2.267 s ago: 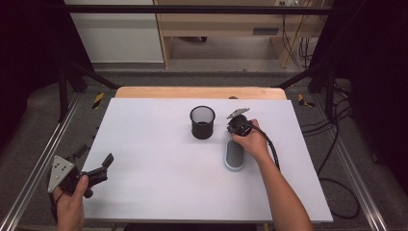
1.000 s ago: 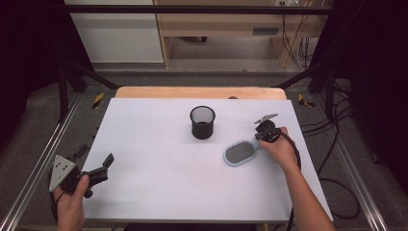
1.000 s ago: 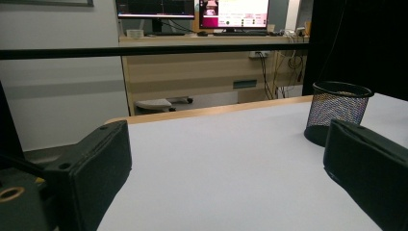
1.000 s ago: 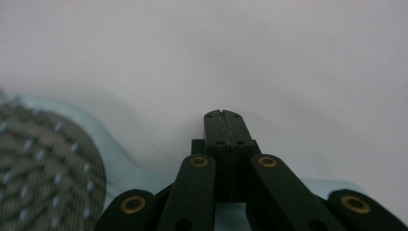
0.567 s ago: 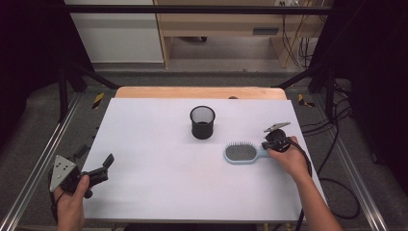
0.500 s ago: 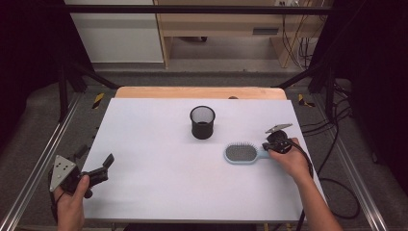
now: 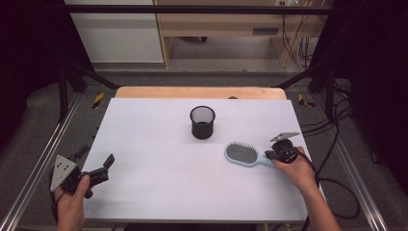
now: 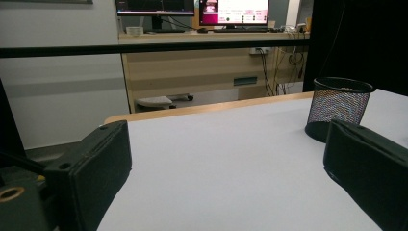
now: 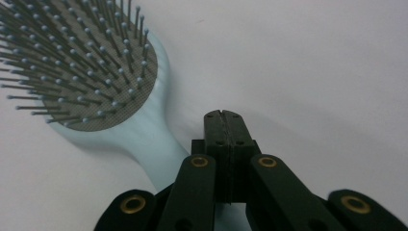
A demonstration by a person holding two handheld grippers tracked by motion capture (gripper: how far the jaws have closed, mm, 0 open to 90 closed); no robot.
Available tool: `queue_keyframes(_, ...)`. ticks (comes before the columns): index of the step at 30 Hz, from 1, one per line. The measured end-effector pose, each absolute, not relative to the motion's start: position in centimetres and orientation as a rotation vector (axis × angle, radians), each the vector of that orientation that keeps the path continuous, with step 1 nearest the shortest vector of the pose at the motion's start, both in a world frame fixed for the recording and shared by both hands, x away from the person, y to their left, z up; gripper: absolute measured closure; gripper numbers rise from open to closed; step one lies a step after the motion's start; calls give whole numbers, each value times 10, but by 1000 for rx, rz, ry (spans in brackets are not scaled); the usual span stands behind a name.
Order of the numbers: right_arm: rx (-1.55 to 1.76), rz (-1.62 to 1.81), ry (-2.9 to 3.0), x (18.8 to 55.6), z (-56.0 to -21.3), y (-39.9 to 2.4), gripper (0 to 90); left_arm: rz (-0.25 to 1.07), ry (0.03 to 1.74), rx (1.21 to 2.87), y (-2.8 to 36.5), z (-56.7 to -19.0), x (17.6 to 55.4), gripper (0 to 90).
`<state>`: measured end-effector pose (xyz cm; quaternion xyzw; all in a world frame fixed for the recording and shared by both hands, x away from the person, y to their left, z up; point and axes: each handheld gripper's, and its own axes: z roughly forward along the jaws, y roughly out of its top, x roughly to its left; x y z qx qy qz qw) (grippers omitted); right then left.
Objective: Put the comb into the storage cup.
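A light-blue hairbrush lies bristles-up on the white table, right of middle, its handle pointing right. My right gripper sits low at the handle end. In the right gripper view its jaws are shut flat together with nothing between them. The hairbrush handle runs beside and under them on the left. My left gripper rests at the table's near left corner. Its jaws stand open with only bare table between them.
A black mesh cup stands upright at mid-table, behind the brush; it also appears at the right as the mesh cup in the left gripper view. A wooden strip edges the far side. Cables trail on the floor at right.
The right gripper has moved right and toward the near edge. The brush swung with it, from lying lengthwise near the cup to lying crosswise, handle at right. The left gripper stayed still.
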<state>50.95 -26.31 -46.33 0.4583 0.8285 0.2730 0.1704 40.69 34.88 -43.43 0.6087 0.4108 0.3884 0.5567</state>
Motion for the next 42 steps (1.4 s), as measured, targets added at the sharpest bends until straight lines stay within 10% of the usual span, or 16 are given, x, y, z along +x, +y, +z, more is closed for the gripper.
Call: queue_keyframes(42, 1324, 839, 2443, 453, -464, -227, 900, 927, 970, 1448, 349, -435, 408, 29)
